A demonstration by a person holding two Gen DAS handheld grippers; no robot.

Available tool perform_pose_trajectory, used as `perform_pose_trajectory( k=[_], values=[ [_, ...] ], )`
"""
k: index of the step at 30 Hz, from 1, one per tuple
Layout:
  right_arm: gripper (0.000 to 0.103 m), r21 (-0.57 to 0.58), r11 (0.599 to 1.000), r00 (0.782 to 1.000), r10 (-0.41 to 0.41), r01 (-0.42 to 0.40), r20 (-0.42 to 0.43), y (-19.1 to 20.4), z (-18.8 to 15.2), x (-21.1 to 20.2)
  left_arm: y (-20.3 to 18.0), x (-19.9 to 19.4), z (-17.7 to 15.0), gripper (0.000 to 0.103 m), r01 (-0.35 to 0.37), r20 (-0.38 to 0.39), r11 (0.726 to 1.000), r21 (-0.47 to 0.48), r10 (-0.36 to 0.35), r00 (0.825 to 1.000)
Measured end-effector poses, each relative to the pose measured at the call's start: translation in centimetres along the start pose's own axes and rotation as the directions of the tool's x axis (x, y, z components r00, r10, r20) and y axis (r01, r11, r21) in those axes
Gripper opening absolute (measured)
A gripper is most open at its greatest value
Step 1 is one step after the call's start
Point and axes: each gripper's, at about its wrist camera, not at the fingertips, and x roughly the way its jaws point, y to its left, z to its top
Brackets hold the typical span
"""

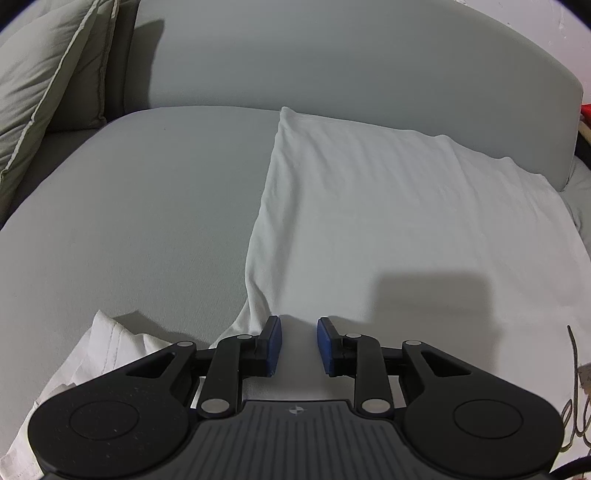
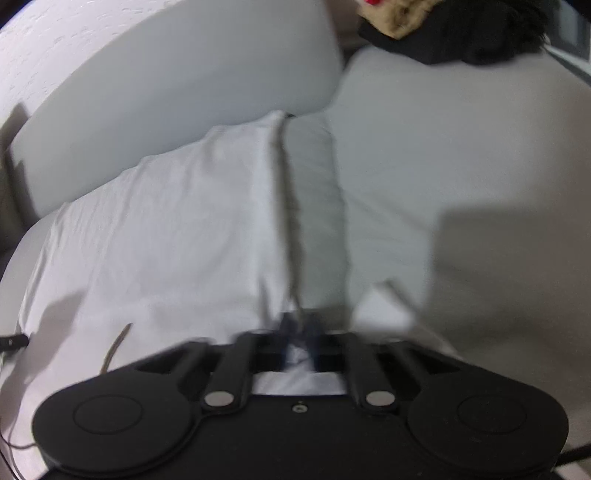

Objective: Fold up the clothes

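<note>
A white garment (image 1: 388,206) lies spread flat on a grey cushioned seat (image 1: 147,206), with a sleeve (image 1: 107,343) bunched at the lower left of the left wrist view. My left gripper (image 1: 299,341) hovers over the garment's near left edge. Its blue pads (image 1: 274,343) stand apart, with flat cloth showing below the gap. In the blurred right wrist view the same garment (image 2: 166,229) fills the left half. My right gripper (image 2: 300,332) sits at its near right edge, fingers drawn together on a pinch of white cloth.
A grey backrest (image 1: 332,62) runs behind the seat, with a pale green pillow (image 1: 44,92) at the far left. A dark pile with something tan and red (image 2: 461,33) lies at the far right. Dark printed lettering (image 1: 576,406) marks the garment's near side.
</note>
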Motion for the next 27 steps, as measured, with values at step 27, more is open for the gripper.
perform_pose_trajectory(
  k=[27],
  values=[
    [0.000, 0.287, 0.952, 0.982, -0.142, 0.102, 0.123, -3.3, -0.4, 0.7, 1.1, -0.7, 0.2, 0.030, -0.240, 0.050, 0.967, -0.081, 0.244, 0.968]
  ],
)
